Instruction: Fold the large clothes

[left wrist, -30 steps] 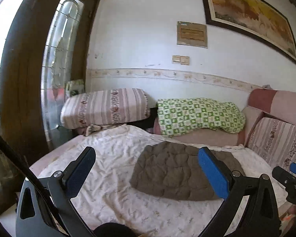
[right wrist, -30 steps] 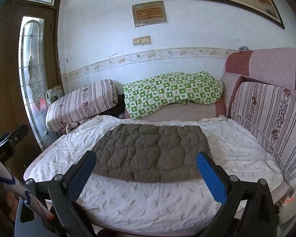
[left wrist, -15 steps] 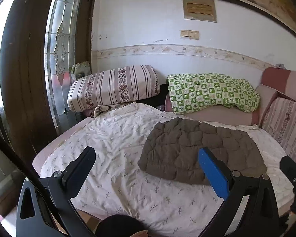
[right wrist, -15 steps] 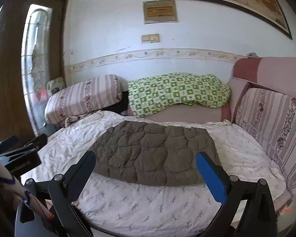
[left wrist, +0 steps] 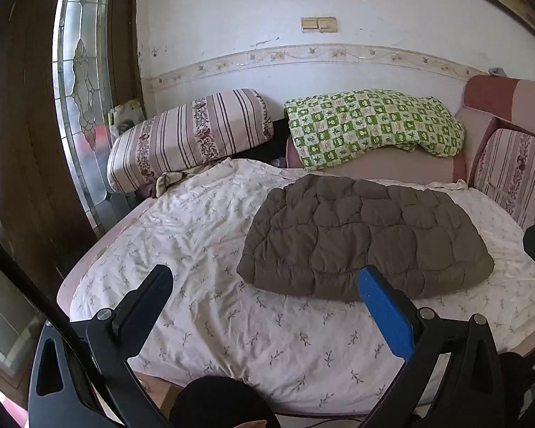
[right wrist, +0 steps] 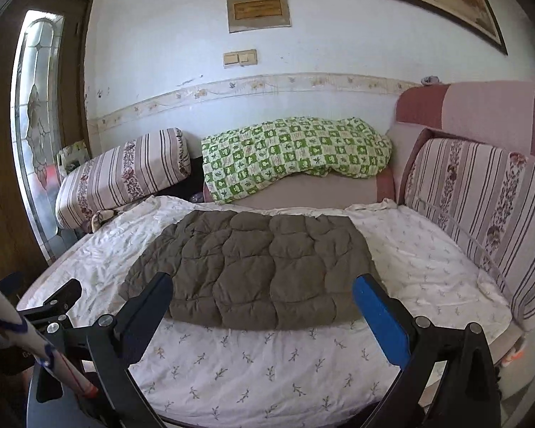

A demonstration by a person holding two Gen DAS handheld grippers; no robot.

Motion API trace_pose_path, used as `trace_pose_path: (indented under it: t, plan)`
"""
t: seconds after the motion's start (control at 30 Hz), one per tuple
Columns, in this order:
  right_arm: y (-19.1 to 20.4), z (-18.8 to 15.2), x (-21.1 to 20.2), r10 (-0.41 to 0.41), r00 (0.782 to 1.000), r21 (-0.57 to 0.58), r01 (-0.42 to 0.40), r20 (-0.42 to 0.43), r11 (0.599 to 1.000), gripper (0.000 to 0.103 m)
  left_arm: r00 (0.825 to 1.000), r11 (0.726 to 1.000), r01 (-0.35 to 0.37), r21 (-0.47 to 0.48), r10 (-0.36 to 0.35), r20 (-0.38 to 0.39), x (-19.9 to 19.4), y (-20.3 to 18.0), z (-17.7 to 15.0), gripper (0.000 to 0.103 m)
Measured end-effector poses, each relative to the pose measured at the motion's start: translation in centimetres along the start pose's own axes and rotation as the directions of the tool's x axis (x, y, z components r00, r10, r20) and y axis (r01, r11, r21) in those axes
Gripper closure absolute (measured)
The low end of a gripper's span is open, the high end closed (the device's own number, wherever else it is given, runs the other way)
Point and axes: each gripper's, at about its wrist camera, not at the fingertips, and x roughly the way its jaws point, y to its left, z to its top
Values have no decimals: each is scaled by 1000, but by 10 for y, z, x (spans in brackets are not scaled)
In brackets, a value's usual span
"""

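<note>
A brown quilted garment (left wrist: 363, 239) (right wrist: 253, 267) lies folded flat in a rectangle on the bed's white floral sheet (left wrist: 210, 249) (right wrist: 428, 267). My left gripper (left wrist: 264, 278) hovers open above the sheet, to the left of and nearer than the garment, holding nothing. My right gripper (right wrist: 262, 285) is open too, in front of the garment's near edge and apart from it. The left gripper's body (right wrist: 50, 303) shows at the left edge of the right wrist view.
A striped bolster (left wrist: 192, 135) and a green checked blanket (left wrist: 371, 125) lie at the back by the wall. Striped cushions (right wrist: 481, 214) line the right side. A wooden door with leaded glass (left wrist: 78, 82) stands on the left. A dark knee (left wrist: 217, 403) shows below.
Both grippers have tilted downward and drawn closer to the bed, so the garment sits larger and lower in view. The garment has not moved. Both stayed open.
</note>
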Motion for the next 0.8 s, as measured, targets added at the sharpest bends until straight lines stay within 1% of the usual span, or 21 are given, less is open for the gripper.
trace_pose_path:
  t: [0.23, 0.47, 0.63, 0.8]
  plan:
    - [11, -6, 4, -28, 999, -50, 26, -33, 998, 0, 1000, 1000, 6, 25, -6, -19, 4, -2, -4, 0]
    - [16, -8, 4, -47, 998, -79, 44, -40, 996, 0, 999, 999, 17, 43, -16, -32, 6, -3, -8, 0]
    - [19, -11, 11, -67, 995, -98, 60, -70, 993, 0, 999, 998, 10, 68, -8, -38, 6, -4, -11, 0]
    - [20, -16, 18, -78, 992, -102, 68, -98, 992, 0, 998, 996, 19, 85, -14, -58, 10, -3, -11, 0]
